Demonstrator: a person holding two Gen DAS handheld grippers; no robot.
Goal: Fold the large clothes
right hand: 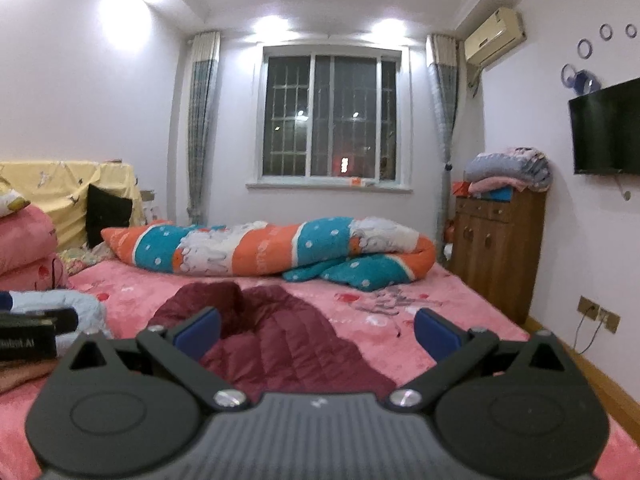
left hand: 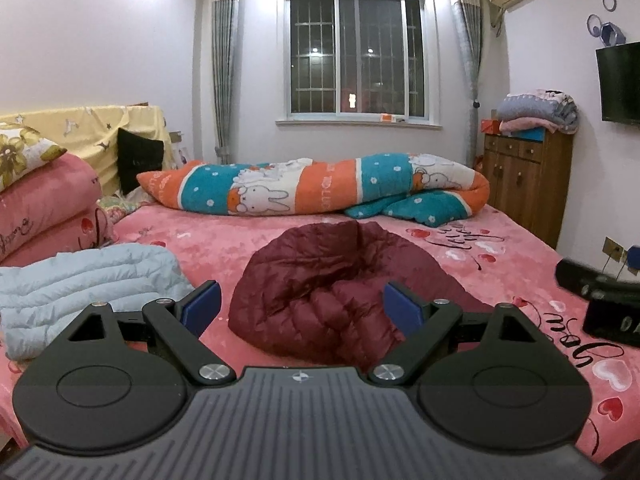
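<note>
A dark red quilted down jacket (left hand: 320, 280) lies crumpled in a heap on the pink bed cover (left hand: 500, 272). My left gripper (left hand: 302, 306) hovers open just in front of its near edge, nothing between the blue pads (left hand: 202, 306). In the right wrist view the same jacket (right hand: 280, 344) spreads out below and ahead of my right gripper (right hand: 318, 334), which is also open and holds nothing. A light blue padded jacket (left hand: 80, 284) lies folded to the left of the red one. The right gripper's body (left hand: 600, 300) shows at the right edge of the left wrist view.
A rolled orange and teal rabbit-print quilt (left hand: 320, 188) lies across the far side of the bed. Pink bedding (left hand: 40, 208) is stacked at the left. A wooden cabinet (right hand: 500, 248) with folded blankets stands at the right wall, below a wall television (right hand: 608, 128).
</note>
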